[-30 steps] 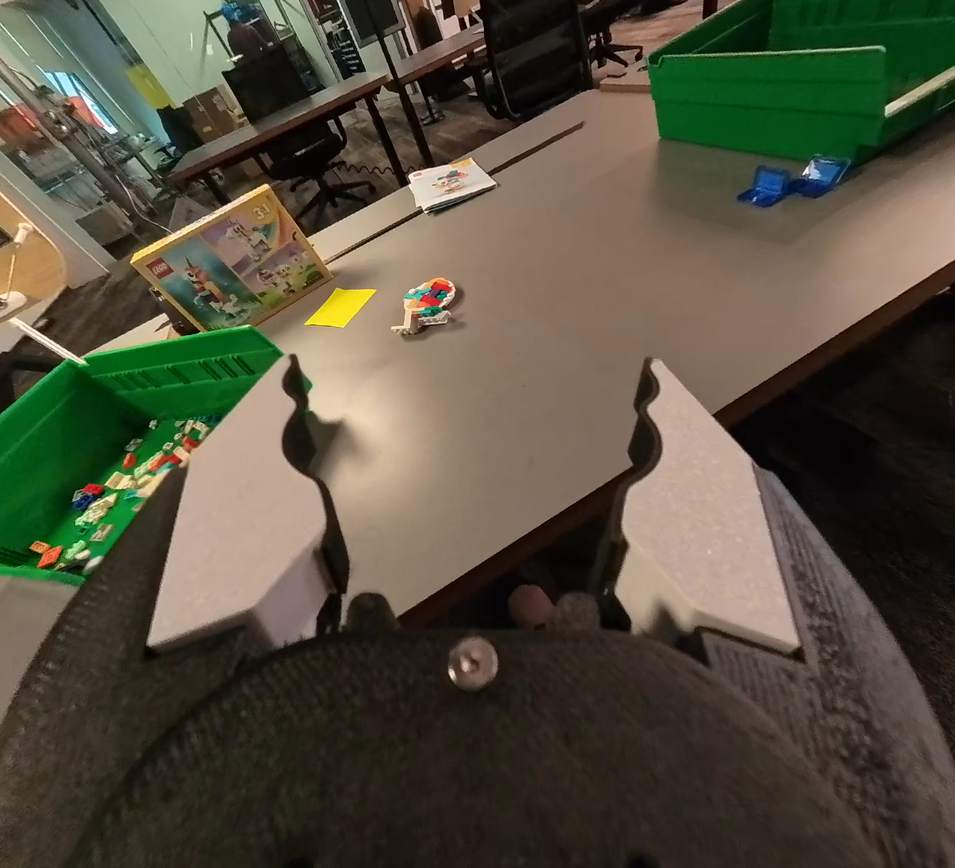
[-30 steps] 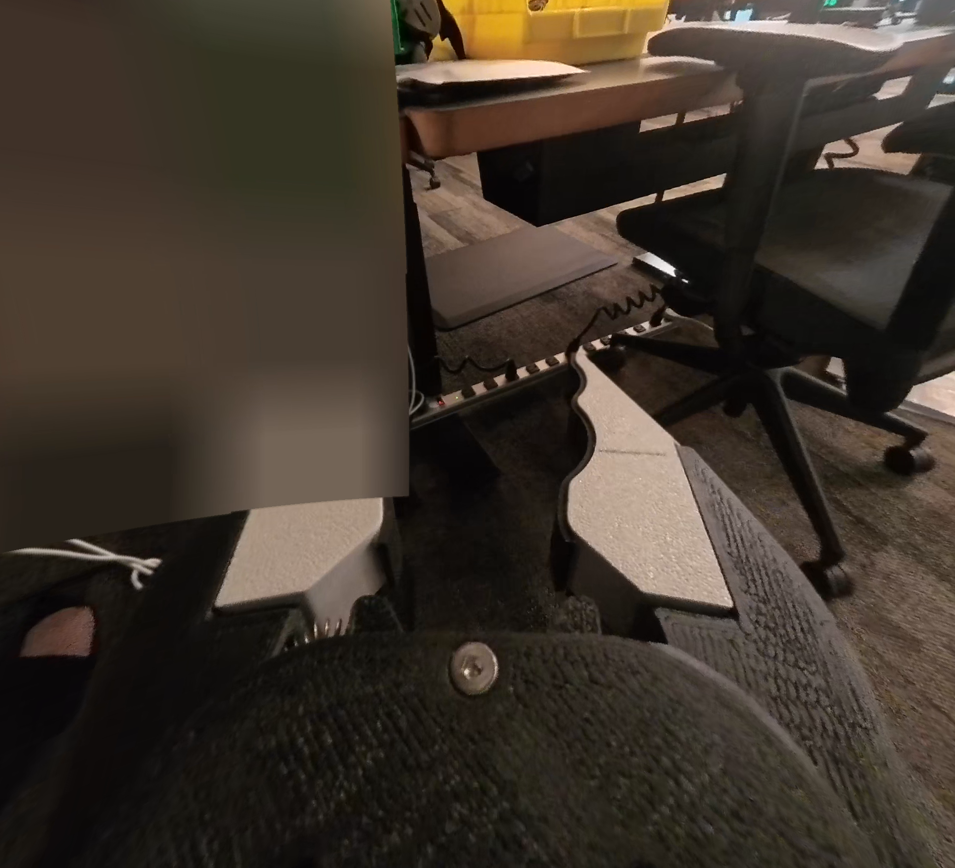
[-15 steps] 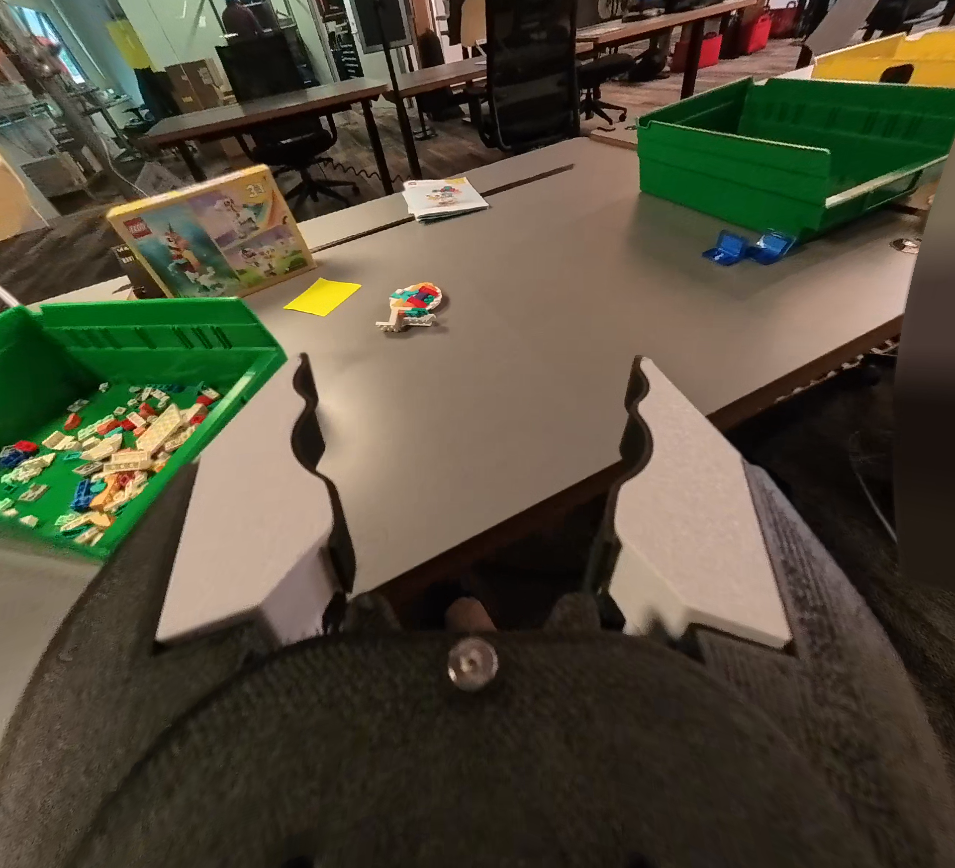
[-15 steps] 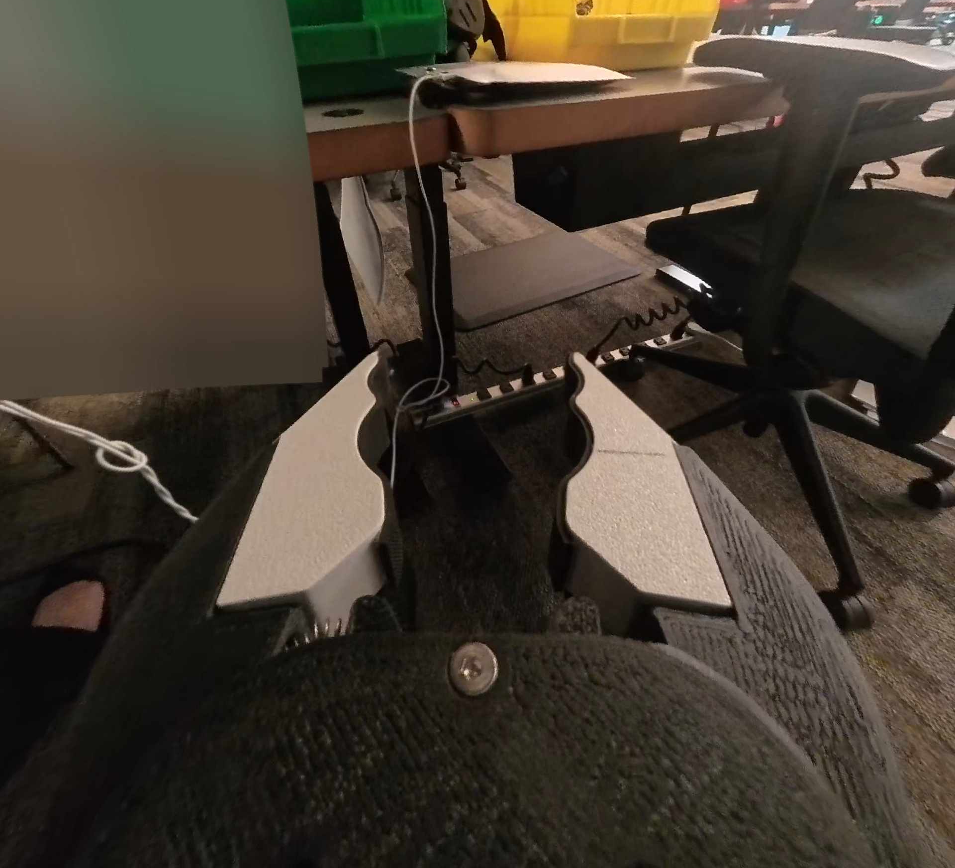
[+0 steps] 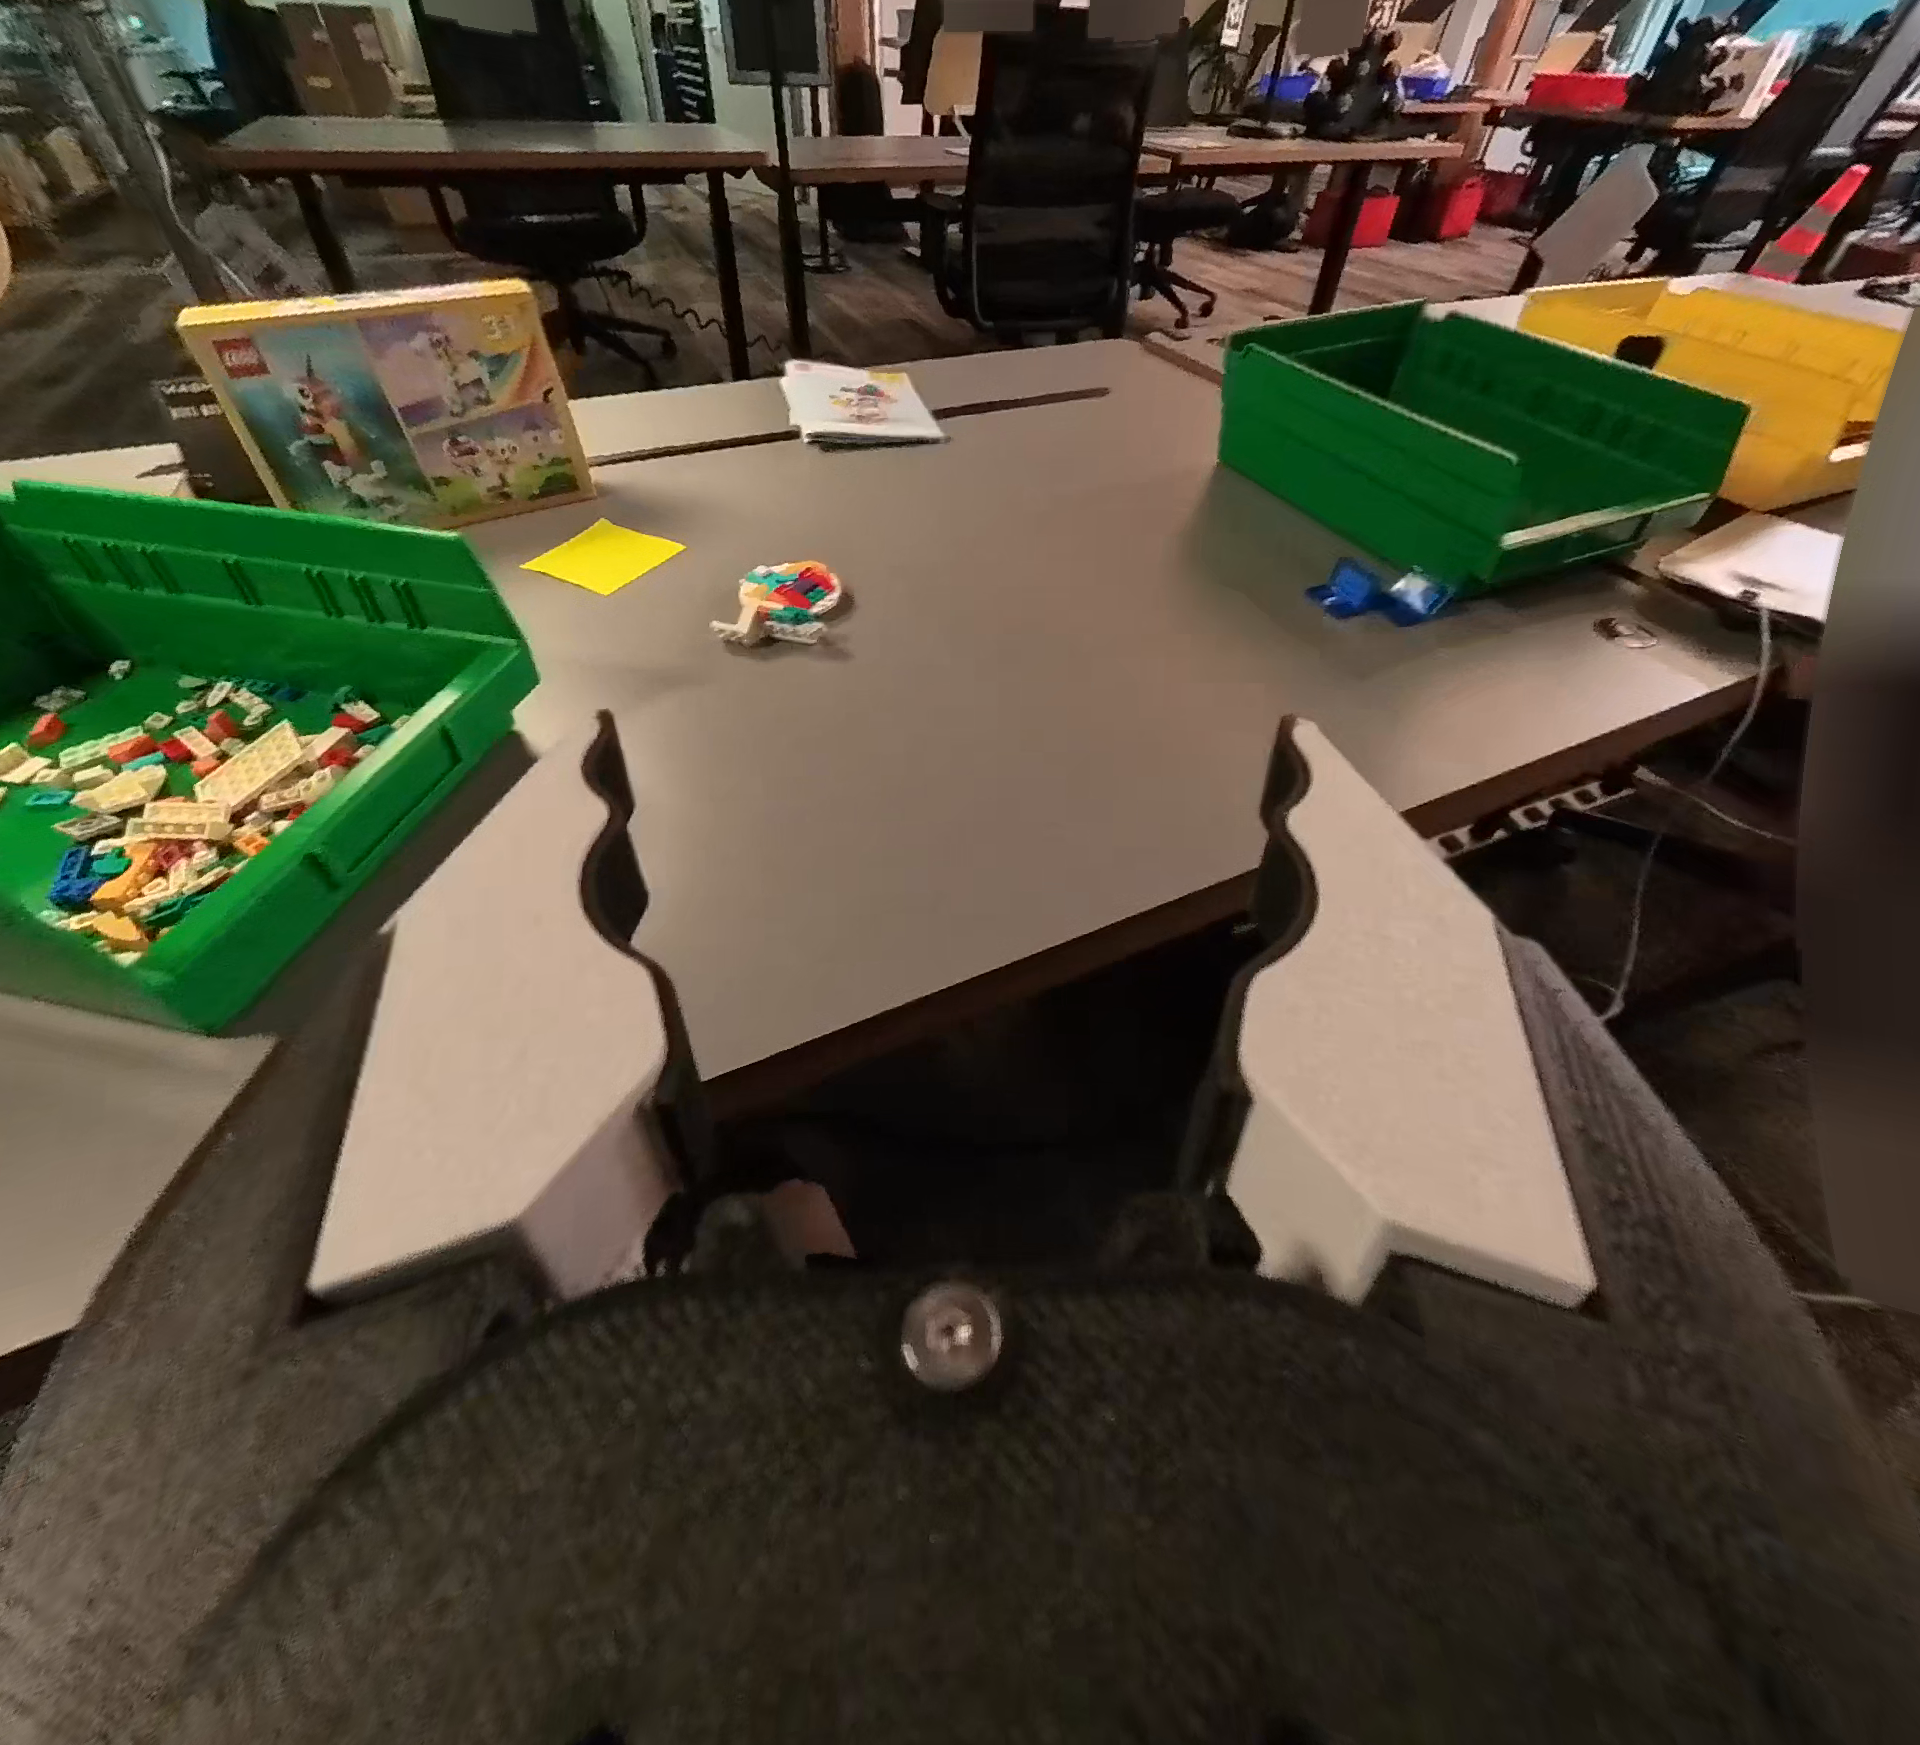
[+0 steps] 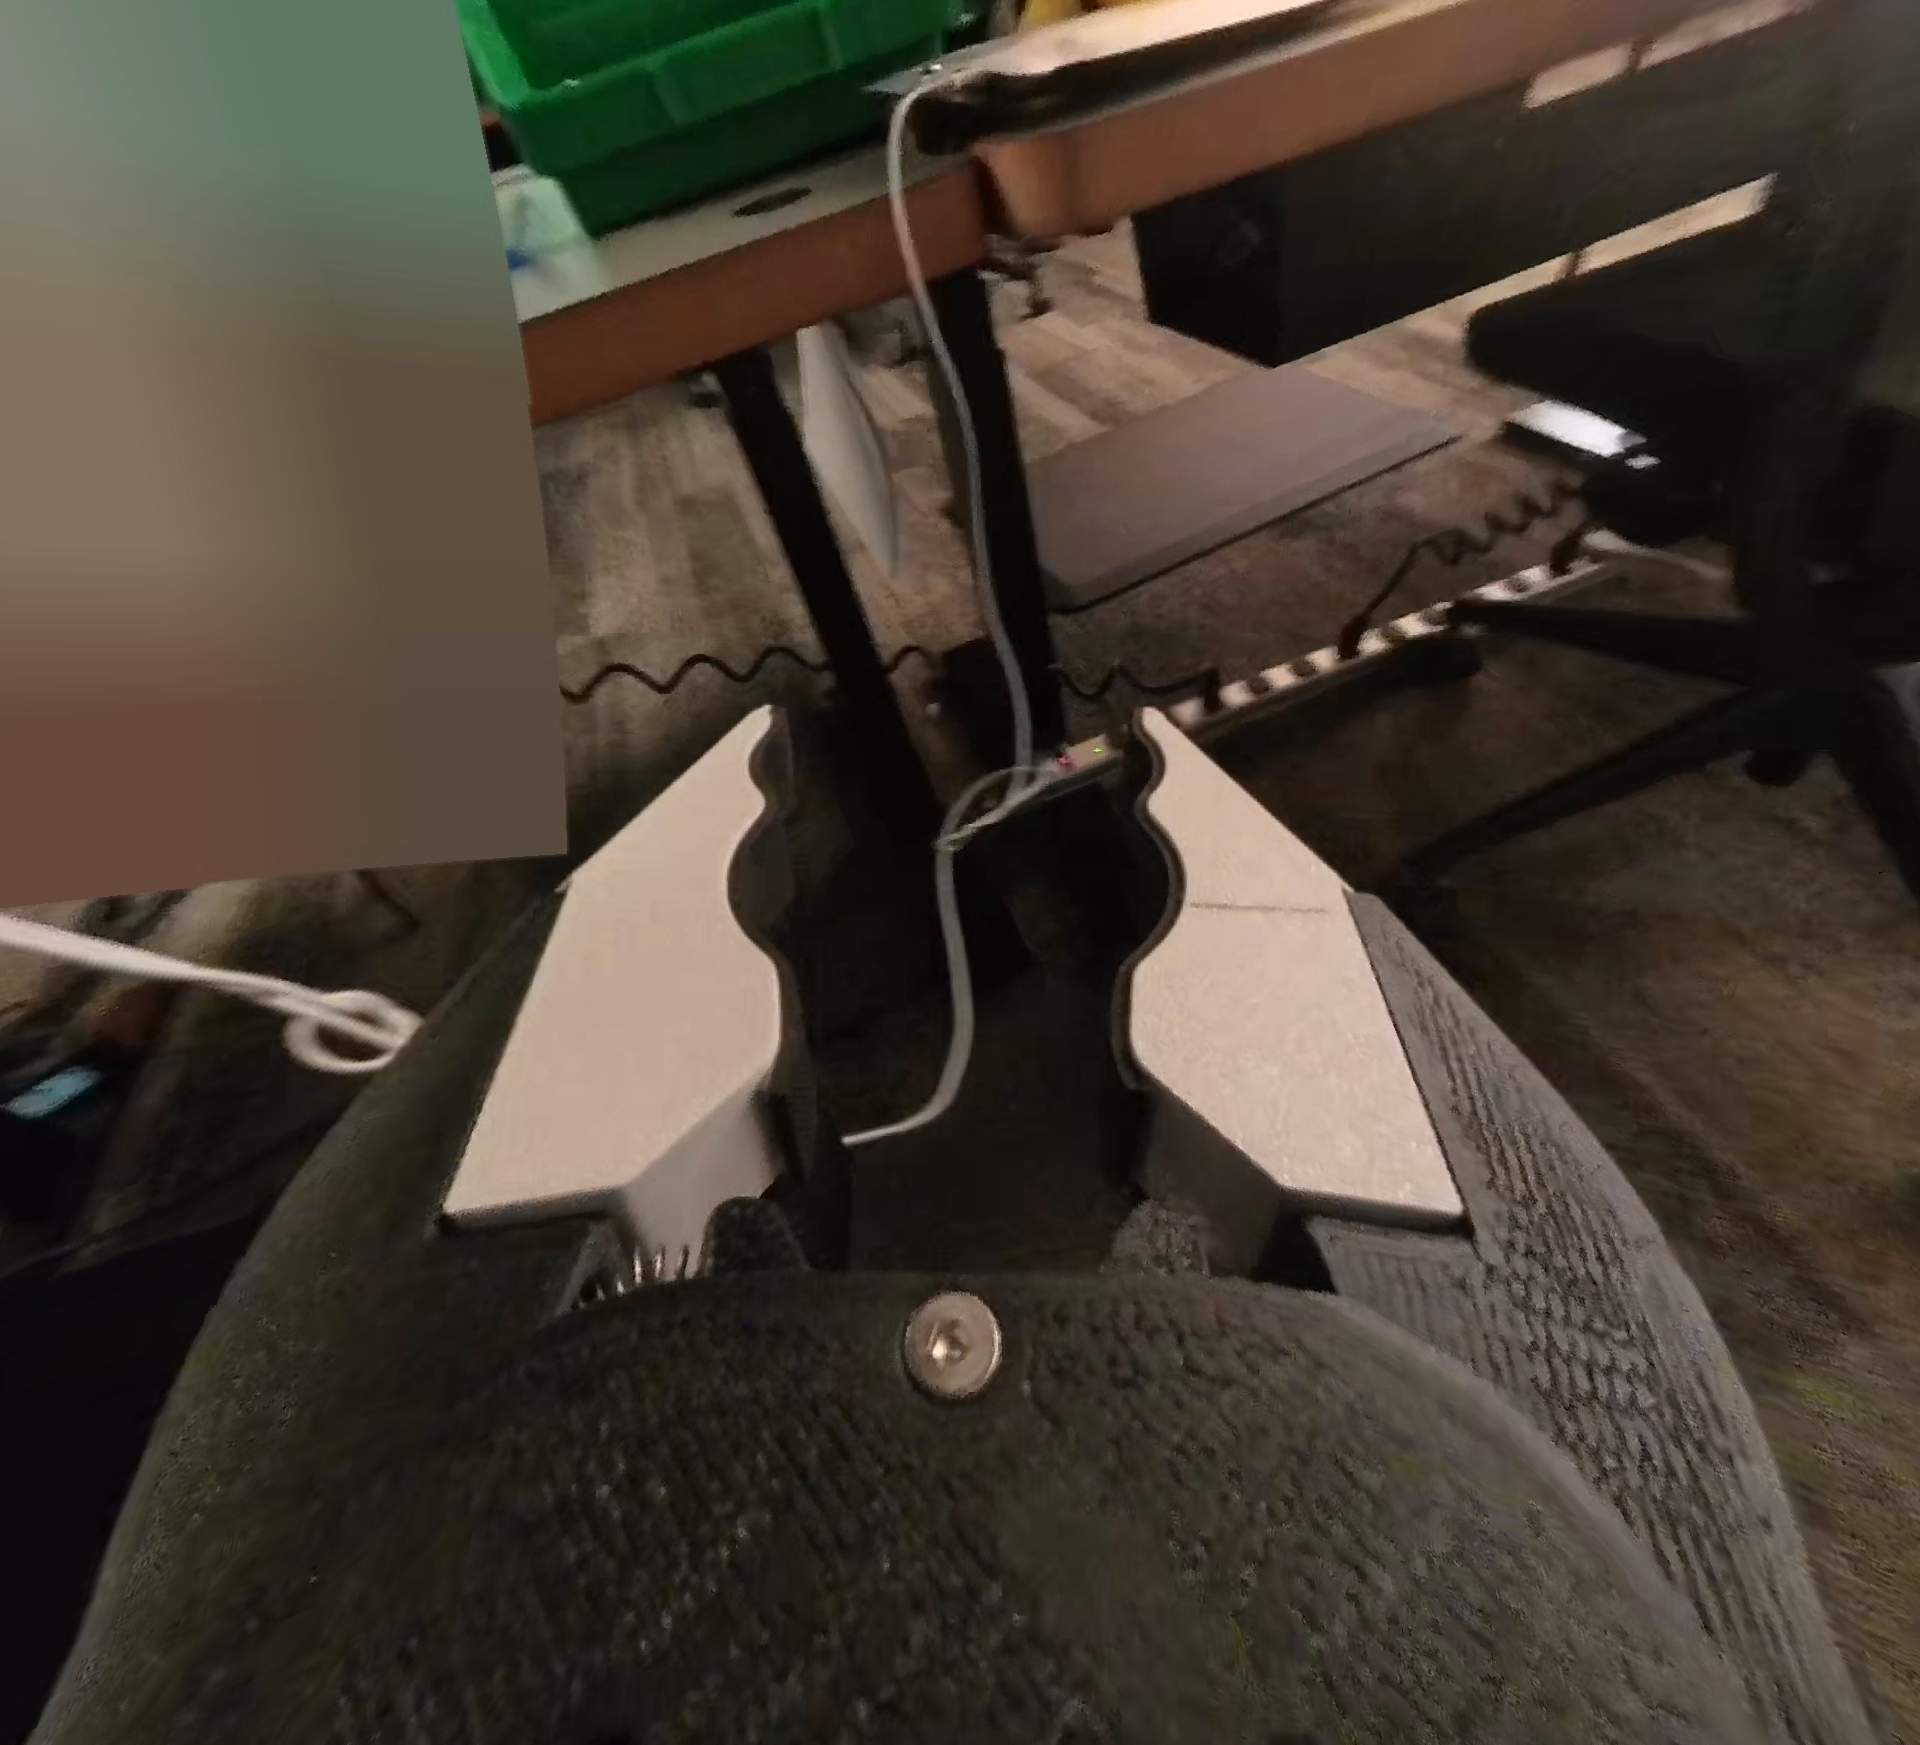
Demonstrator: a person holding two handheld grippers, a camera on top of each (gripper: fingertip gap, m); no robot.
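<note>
My left gripper (image 5: 940,739) is open and empty, held above the near edge of a grey table (image 5: 1039,708). A small multicoloured brick model (image 5: 781,602) lies on the table ahead of it. A green bin (image 5: 312,615) with several loose bricks sits at the left. An empty green bin (image 5: 1455,438) stands at the right, with two blue pieces (image 5: 1371,592) in front of it. My right gripper (image 6: 956,734) is open and empty, low beside the table, pointing under its edge (image 6: 790,293) at the table legs and a hanging grey cable (image 6: 956,469).
A toy set box (image 5: 384,407) stands at the back left, a yellow paper note (image 5: 603,555) beside it, a booklet (image 5: 860,407) behind. A yellow bin (image 5: 1745,365) is far right. Office chairs (image 6: 1766,407), a power strip (image 6: 1340,656) and a floor mat (image 6: 1226,469) lie below.
The left gripper has risen and turned left, bringing the brick bin more into view. The right gripper has swung left and closer to the table leg. Both stay open.
</note>
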